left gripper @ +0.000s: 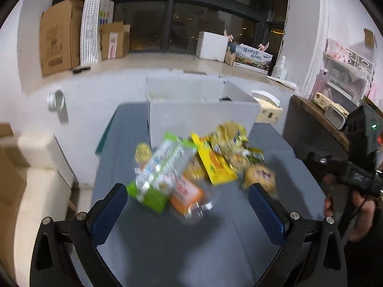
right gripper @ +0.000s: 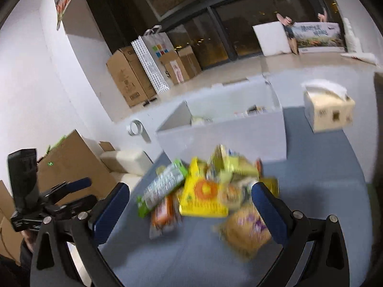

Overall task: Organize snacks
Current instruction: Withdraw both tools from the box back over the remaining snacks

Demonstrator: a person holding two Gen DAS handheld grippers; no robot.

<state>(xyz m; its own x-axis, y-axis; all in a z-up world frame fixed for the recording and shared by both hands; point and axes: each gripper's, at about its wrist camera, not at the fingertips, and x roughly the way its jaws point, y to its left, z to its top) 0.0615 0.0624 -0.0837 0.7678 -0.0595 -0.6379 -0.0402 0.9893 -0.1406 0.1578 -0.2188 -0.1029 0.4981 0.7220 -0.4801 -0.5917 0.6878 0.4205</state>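
A blurred heap of snack packets lies on the grey-blue table [left gripper: 167, 251]. In it are a green and silver packet [left gripper: 160, 174], an orange packet [left gripper: 185, 195], a flat yellow packet [left gripper: 215, 165] and a tan bun packet [left gripper: 261, 175]. Behind the heap stands an open white box [left gripper: 198, 117]. My left gripper [left gripper: 188, 197] is open just short of the heap, holding nothing. In the right wrist view the same heap shows: yellow packet [right gripper: 203, 196], green packet [right gripper: 162, 187], orange packet [right gripper: 162, 211], tan packet [right gripper: 246, 229]. My right gripper [right gripper: 190, 196] is open over the heap's near side, the white box [right gripper: 222, 129] beyond.
A tissue box [right gripper: 329, 111] sits at the table's far right. A dark wooden shelf [left gripper: 311, 119] borders the right side. Cardboard boxes [left gripper: 59, 35] line the far window ledge. A cream sofa [left gripper: 36, 179] stands to the left. A hand [left gripper: 354, 210] holds the other gripper.
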